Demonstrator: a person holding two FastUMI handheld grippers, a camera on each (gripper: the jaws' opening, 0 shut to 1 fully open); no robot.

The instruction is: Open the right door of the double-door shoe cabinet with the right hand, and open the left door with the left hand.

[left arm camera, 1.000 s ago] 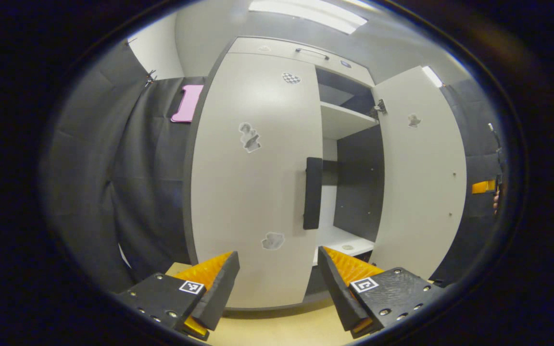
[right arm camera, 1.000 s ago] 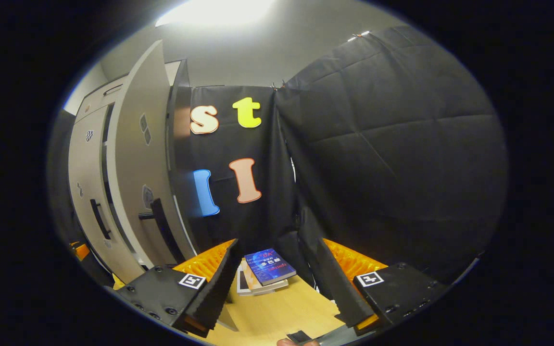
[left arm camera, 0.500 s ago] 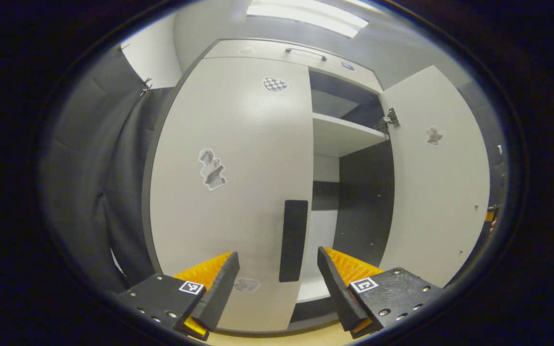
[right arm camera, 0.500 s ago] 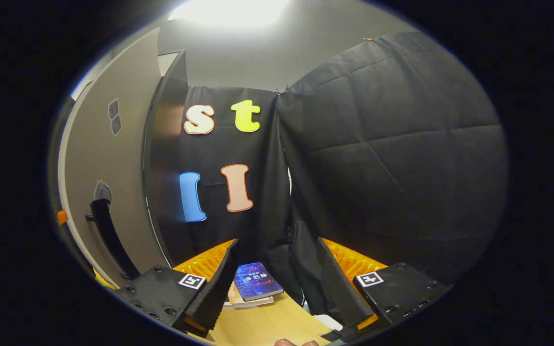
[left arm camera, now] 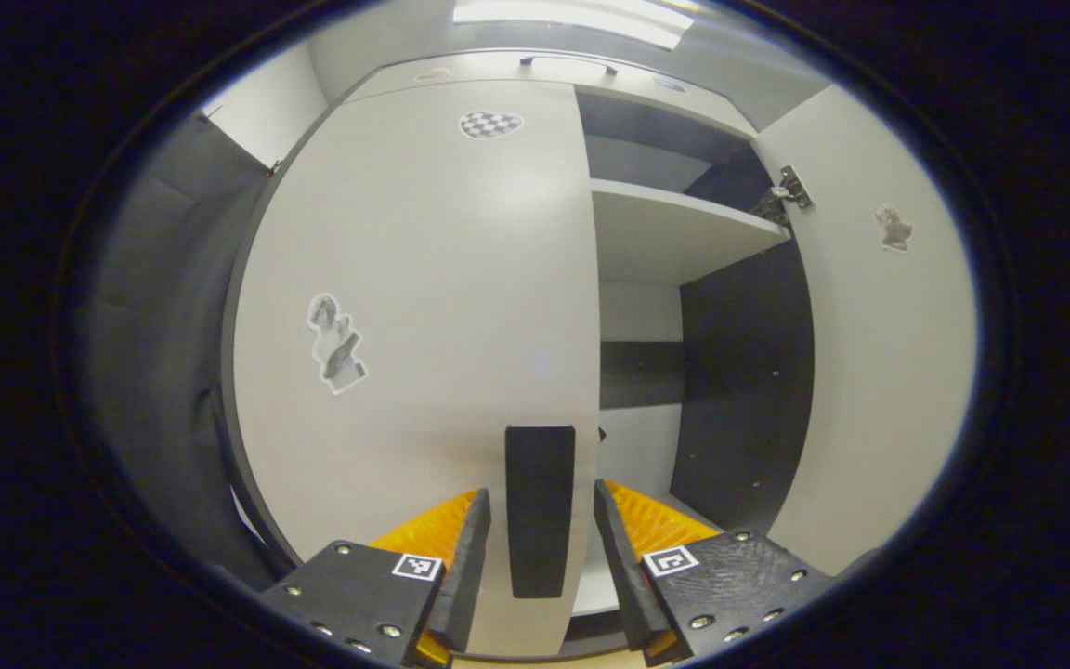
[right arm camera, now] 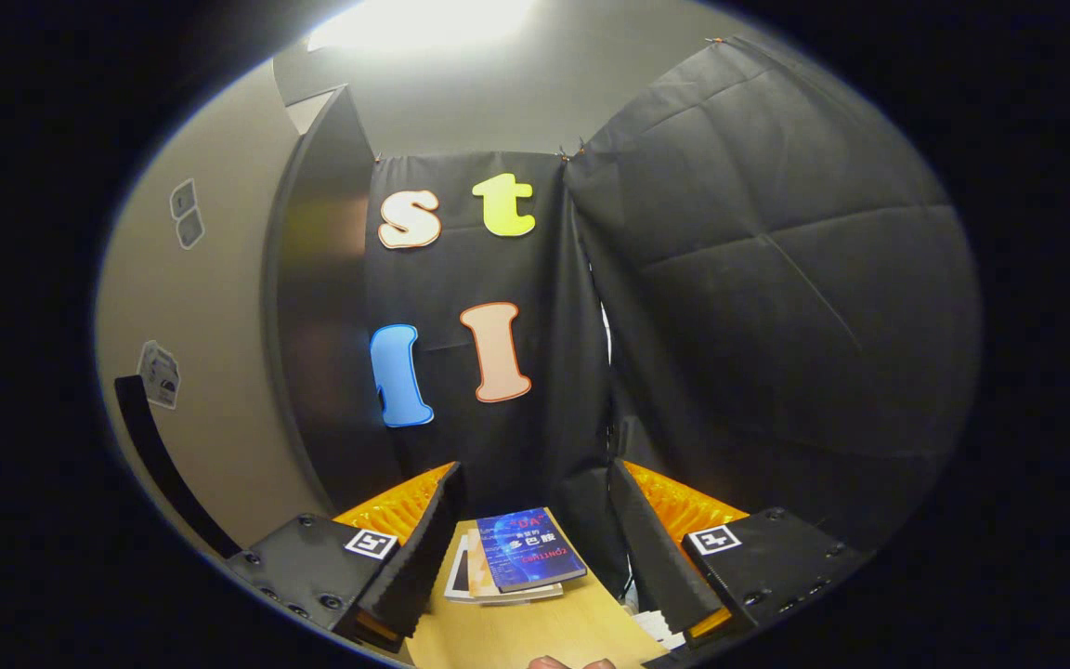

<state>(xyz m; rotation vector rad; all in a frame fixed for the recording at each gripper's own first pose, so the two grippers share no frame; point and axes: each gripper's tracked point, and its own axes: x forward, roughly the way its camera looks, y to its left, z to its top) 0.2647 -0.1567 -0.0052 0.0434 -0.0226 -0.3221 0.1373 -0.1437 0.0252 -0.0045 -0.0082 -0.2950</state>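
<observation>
The shoe cabinet's left door is closed. Its dark vertical handle stands between the fingers of my left gripper. The fingers are partly drawn in on both sides of the handle, and a thin gap still shows on each side. The right door is swung wide open, baring a pale shelf and the dark inside. In the right gripper view that door's outer face and its handle lie far left. My right gripper is open, off the door and holding nothing.
A small stack of books lies on the wooden table just beyond the right gripper's fingers. Black booth cloth hangs close behind and to the right. More cloth hangs left of the cabinet.
My left gripper has come up to the left door, its handle now sits between the fingers, and the fingers have narrowed. The right gripper turned slightly, so the open door slid leftward in its view.
</observation>
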